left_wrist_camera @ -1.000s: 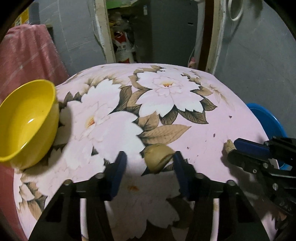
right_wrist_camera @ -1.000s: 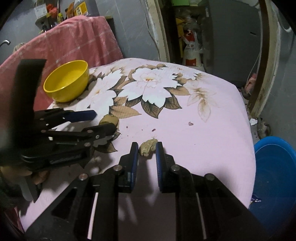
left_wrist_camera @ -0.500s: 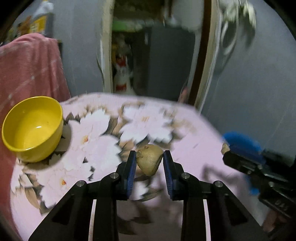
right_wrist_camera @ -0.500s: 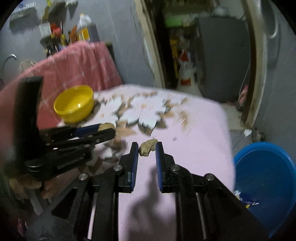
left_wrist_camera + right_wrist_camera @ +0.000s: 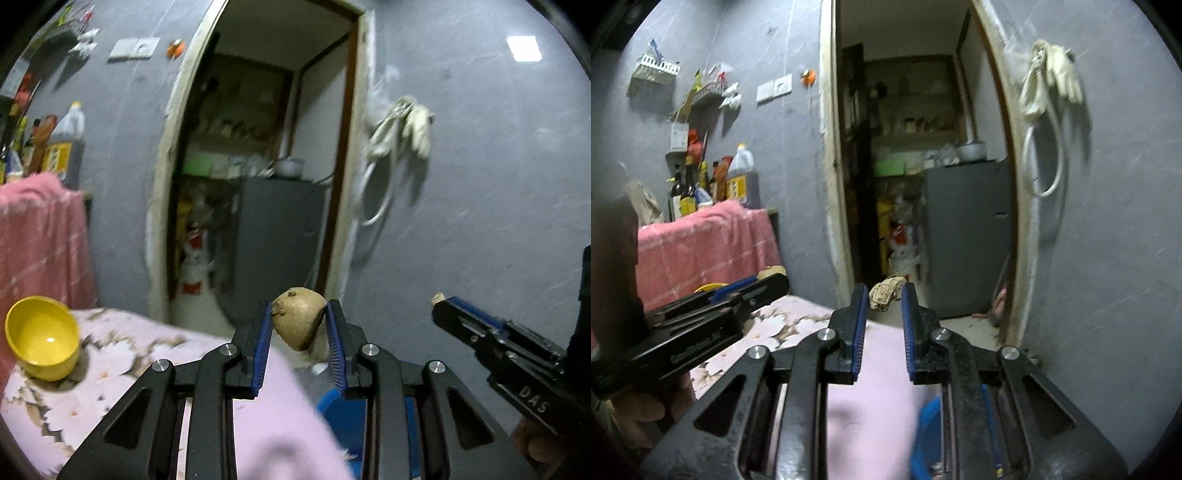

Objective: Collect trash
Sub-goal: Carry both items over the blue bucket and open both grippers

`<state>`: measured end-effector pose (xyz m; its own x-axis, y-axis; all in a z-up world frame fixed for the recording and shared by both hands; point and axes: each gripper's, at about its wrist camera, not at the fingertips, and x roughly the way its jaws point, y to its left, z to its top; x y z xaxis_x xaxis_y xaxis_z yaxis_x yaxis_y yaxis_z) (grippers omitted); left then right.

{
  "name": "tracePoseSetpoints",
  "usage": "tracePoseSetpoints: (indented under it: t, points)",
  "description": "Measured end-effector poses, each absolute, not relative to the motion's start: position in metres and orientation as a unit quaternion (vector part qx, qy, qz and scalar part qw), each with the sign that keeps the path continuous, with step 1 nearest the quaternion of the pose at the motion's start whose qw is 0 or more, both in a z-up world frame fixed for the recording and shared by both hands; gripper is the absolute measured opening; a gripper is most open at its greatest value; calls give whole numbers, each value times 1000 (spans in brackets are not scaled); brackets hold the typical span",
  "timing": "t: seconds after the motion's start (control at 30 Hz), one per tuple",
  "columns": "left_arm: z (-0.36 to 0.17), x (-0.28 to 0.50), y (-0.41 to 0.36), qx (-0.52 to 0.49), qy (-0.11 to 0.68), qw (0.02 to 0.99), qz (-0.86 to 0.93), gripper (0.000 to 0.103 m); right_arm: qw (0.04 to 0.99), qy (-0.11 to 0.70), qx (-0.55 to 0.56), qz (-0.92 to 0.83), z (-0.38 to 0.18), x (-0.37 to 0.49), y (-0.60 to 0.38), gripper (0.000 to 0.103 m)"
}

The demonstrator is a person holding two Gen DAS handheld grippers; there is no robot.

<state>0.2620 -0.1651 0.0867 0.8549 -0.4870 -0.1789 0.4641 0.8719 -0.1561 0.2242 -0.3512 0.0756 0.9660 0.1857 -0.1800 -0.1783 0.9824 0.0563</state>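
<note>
My left gripper (image 5: pixel 298 317) is shut on a brown potato piece (image 5: pixel 297 318), held in the air above the edge of the pink flowered table (image 5: pixel 122 373). My right gripper (image 5: pixel 884 297) is shut on a small pale scrap (image 5: pixel 885 291), also lifted, pointing towards the doorway. In the left wrist view the right gripper (image 5: pixel 441 301) shows at the right with the scrap (image 5: pixel 438 296) at its tip. In the right wrist view the left gripper (image 5: pixel 768 282) reaches in from the left. A blue bin (image 5: pixel 343 413) sits low, under the grippers beside the table; it is mostly hidden.
A yellow bowl (image 5: pixel 42 338) stands on the table at the left. A pink cloth (image 5: pixel 701 243) covers a counter with bottles (image 5: pixel 738 173) behind. An open doorway (image 5: pixel 916 184) with a grey cabinet (image 5: pixel 967 236) lies ahead. Gloves and a cord (image 5: pixel 1049 85) hang on the grey wall.
Both grippers rose off the table and tilted up towards level. The left closed on the potato piece and lifted it; the right carried its scrap up. The table dropped low in both views.
</note>
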Motion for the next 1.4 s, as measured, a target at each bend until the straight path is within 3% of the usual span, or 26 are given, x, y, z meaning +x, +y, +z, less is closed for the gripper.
tracePoseSetpoints:
  t: [0.23,0.5,1.4]
  points:
    - [105,242,-205,-38,65,958,-275,25,996,65,8,55,89,201,-385,25]
    - [99,239,-244,-24,79,952,-295,25,997,74,23,27,77,195,-423,25]
    - [8,299,-307,26,281,910,-305,27,974,209,90,-6,-1,244,-473,27]
